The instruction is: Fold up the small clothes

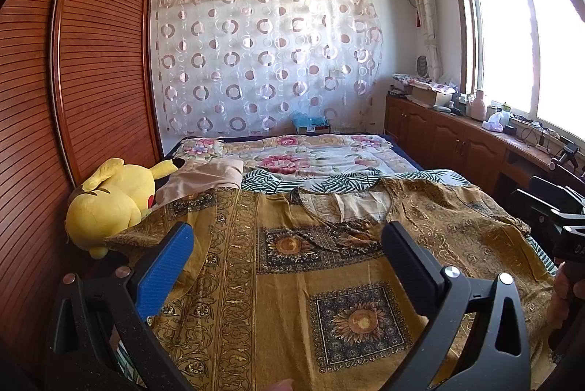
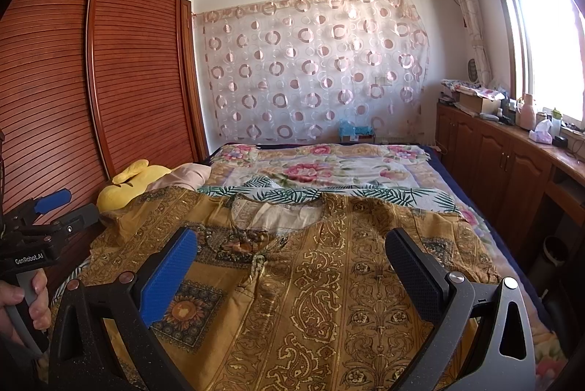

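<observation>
1. While both sets of jaws stand wide apart and hold nothing, the shirt (image 2: 292,281) lies flat on the bed (image 2: 329,168), neckline far, hem near.
2. Left gripper (image 1: 289,255) hangs over its left half, right gripper (image 2: 292,263) over centre-right.
3. Judgement: the sleeves lie outboard of each gripper, one per side.

Slatted wooden wardrobe (image 1: 95,62) left, bright window (image 1: 519,40) right, circle-patterned curtain (image 1: 263,62) behind.

Home bedroom: bed (image 1: 329,157), louvered wardrobe (image 1: 91,62), curtained window (image 1: 512,36).
</observation>
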Motion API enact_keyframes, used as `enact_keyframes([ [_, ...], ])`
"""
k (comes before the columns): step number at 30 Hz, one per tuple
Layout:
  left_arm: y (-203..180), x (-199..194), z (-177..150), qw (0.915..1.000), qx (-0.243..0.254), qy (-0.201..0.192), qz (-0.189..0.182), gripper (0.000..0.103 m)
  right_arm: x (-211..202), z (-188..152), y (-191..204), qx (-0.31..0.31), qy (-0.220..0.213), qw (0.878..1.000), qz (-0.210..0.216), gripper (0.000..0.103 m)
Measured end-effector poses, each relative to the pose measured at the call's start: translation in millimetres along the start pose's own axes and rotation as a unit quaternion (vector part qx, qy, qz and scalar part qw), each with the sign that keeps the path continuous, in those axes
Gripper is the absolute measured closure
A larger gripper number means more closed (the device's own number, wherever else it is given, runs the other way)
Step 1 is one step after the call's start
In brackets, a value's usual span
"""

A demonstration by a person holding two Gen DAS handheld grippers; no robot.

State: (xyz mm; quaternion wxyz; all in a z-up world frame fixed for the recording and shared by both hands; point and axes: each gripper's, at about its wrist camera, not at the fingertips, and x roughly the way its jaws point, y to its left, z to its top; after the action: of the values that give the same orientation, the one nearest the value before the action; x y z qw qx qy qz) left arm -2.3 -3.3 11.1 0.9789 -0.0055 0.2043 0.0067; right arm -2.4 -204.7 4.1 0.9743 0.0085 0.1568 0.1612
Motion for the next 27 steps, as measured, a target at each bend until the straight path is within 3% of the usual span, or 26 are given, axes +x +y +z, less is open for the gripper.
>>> enact_keyframes([
  [27, -2.7, -9.6, 7.5, 1.0000, 0.000, -0.001, 0.001, 0.000, 2.4, -1.9, 2.9, 0.000, 0.002, 1.000, 0.007, 0.000],
])
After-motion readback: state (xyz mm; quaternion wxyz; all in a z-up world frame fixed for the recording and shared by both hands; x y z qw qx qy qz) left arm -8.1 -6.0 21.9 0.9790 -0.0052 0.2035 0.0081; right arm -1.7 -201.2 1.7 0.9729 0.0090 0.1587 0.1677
